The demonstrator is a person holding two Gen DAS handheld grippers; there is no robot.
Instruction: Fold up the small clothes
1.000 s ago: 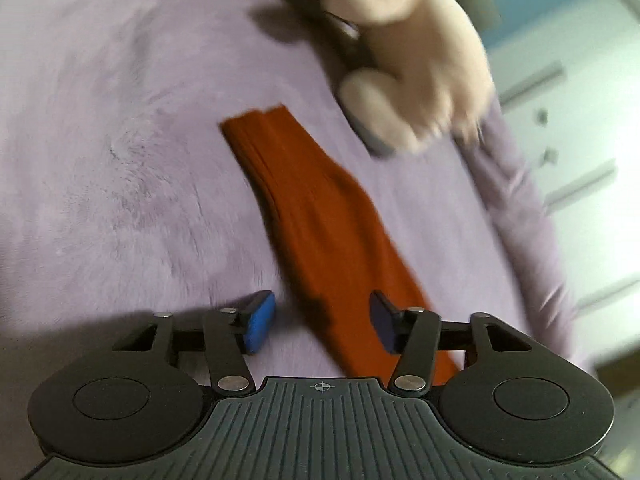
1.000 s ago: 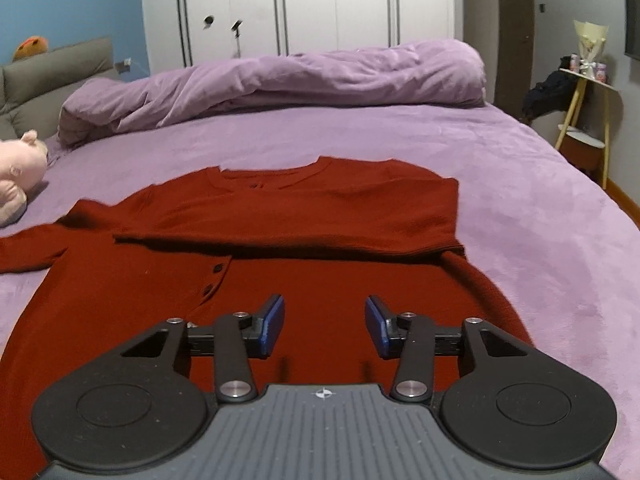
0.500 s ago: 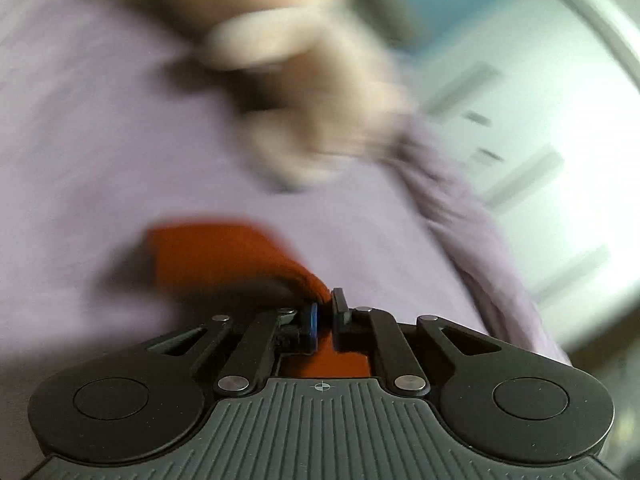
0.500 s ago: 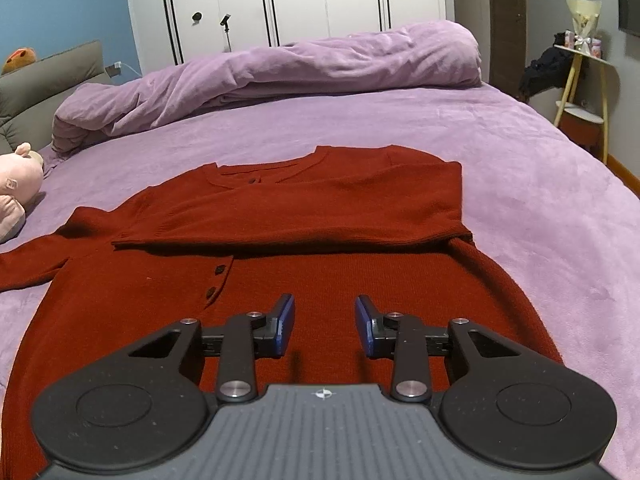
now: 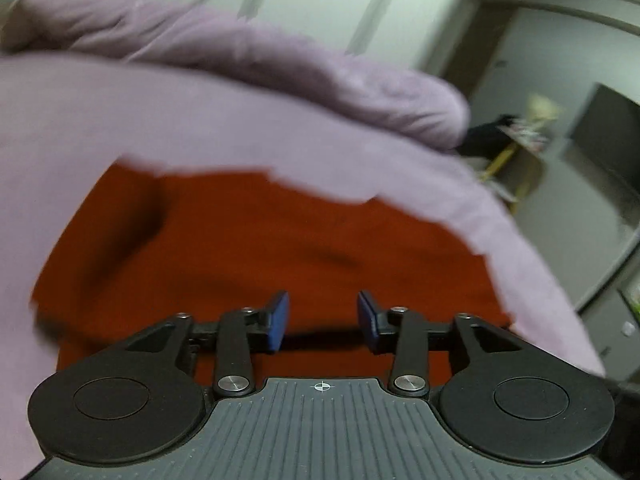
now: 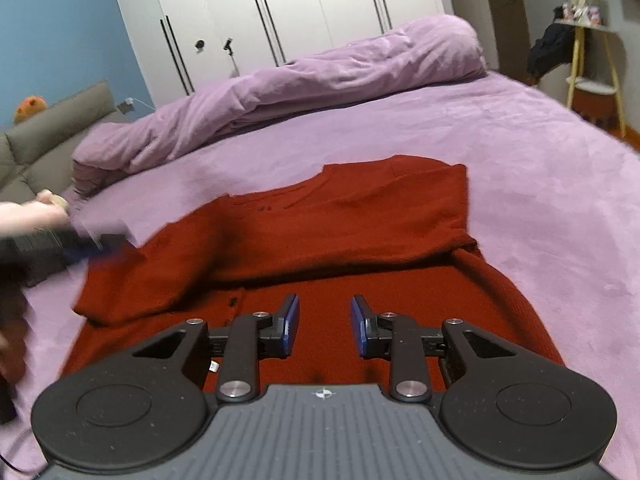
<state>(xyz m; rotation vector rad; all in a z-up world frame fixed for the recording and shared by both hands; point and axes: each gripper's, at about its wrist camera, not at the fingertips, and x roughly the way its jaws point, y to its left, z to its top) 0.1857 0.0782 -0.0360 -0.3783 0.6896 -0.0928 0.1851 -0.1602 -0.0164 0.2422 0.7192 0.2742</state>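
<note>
Looking from the right wrist, only this view shows the left gripper (image 6: 86, 246) at the sweater's (image 6: 360, 220) folded sleeve (image 6: 132, 284), jaws opening, empty. Right gripper (image 6: 325, 326) part-open, empty. Red sweater lies on the purple bed (image 6: 540, 168), both sleeves folded across.

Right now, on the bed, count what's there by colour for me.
Red: 1, the cardigan
Purple: 1, the rolled duvet
Pink: 1, a blurred soft toy at the left edge
Total: 3
</note>
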